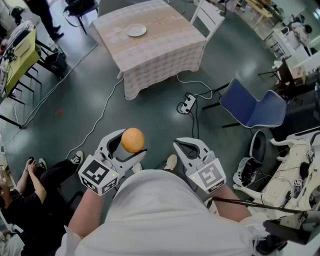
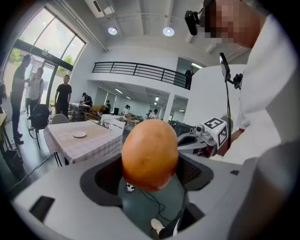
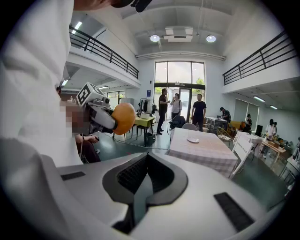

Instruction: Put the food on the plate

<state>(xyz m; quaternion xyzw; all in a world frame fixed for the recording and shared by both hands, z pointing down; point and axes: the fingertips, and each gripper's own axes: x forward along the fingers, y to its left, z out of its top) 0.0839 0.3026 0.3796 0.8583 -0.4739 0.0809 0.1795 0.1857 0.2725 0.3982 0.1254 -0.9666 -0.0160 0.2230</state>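
Food point(image 1: 132, 140): one rounded orange-brown piece, clamped between the jaws of the left gripper point(image 1: 121, 149), which stand wide around it; its top rises above the jaw tips, and it is held in the air over the floor. Right gripper point(image 1: 188, 148): just beside the left one, on its right, jaws pressed together with nothing between them. Plate point(image 1: 136, 30): small, white, well ahead of both grippers, lying on the table point(image 1: 160, 50) toward its far side. Table: square, under a pale checked cloth that hangs down its sides. White chair point(image 1: 210, 15): at the table's far right corner. Power strip point(image 1: 187, 103): on the floor between grippers and table, white cables running from it. Blue chair point(image 1: 252, 107): ahead and to the right of the right gripper. Seated person point(image 1: 27, 192): dark clothes, on the floor to the left of the left gripper.
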